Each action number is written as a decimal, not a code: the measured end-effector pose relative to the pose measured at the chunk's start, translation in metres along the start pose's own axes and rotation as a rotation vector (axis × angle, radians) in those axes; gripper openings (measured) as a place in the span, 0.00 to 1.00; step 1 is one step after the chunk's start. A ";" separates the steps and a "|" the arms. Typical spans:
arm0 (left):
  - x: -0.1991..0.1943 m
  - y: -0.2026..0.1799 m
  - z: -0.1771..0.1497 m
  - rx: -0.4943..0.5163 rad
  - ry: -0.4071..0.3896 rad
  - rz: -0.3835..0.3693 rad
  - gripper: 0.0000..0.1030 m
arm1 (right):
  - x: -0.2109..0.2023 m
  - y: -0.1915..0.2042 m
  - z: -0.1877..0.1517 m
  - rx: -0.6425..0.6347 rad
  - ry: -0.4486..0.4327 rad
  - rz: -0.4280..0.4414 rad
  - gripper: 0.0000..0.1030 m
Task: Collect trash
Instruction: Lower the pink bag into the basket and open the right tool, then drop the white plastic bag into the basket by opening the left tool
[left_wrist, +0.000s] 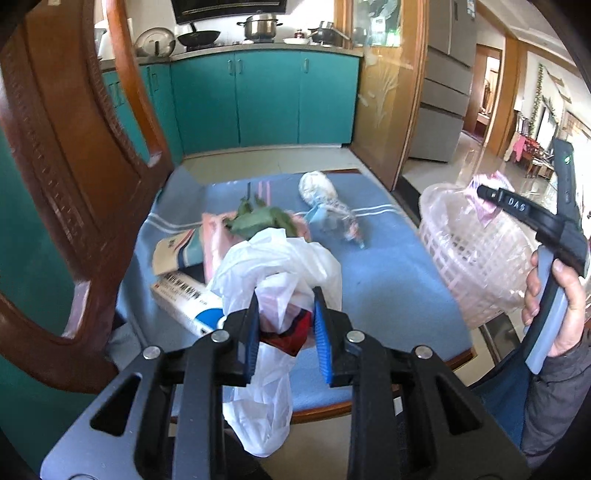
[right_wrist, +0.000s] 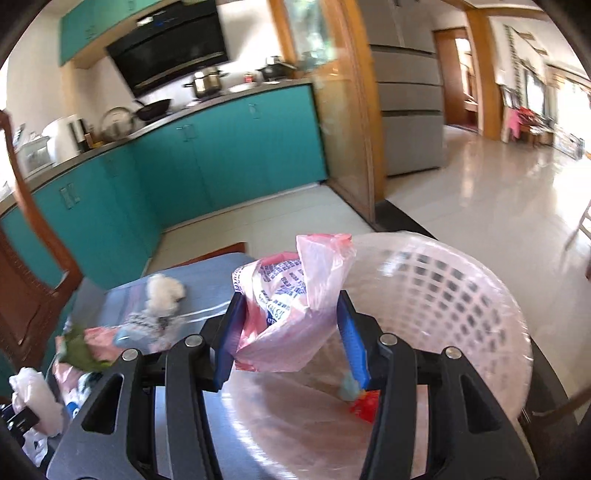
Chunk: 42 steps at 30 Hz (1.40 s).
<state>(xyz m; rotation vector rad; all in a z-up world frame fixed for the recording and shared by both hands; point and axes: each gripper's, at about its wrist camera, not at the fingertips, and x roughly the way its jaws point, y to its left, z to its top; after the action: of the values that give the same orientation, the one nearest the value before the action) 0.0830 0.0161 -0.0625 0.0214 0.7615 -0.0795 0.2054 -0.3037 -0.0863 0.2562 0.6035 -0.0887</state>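
My left gripper (left_wrist: 284, 314) is shut on a white plastic bag (left_wrist: 273, 269) with red wrapping inside, held above the blue-clothed seat (left_wrist: 388, 280). My right gripper (right_wrist: 291, 328) holds a pink printed plastic bag (right_wrist: 284, 314) between its fingers over the pink mesh basket (right_wrist: 443, 295); the jaws look fairly wide around it. The right gripper also shows in the left wrist view (left_wrist: 517, 206) over the basket (left_wrist: 469, 258). Green leaves (left_wrist: 258, 221), cartons (left_wrist: 184, 299) and a clear bag of scraps (left_wrist: 328, 206) lie on the cloth.
A carved wooden chair back (left_wrist: 74, 184) stands close at left. Teal kitchen cabinets (left_wrist: 266, 96) are behind. A glass door (left_wrist: 384, 92) and a glossy tiled floor (right_wrist: 480, 184) lie to the right. Red and blue scraps (right_wrist: 364, 404) sit in the basket.
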 end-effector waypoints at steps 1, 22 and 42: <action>0.001 -0.004 0.002 0.004 0.000 -0.009 0.26 | 0.001 -0.005 0.000 0.009 0.005 -0.010 0.49; 0.041 -0.091 0.041 0.102 0.016 -0.204 0.26 | 0.036 -0.037 -0.019 -0.013 0.243 -0.076 0.49; 0.097 -0.187 0.070 0.231 0.103 -0.469 0.33 | -0.021 -0.134 -0.009 0.540 -0.103 -0.135 0.81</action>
<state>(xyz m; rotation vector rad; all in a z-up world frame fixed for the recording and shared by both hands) 0.1867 -0.1798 -0.0770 0.0671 0.8456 -0.6163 0.1625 -0.4308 -0.1098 0.7288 0.4854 -0.3953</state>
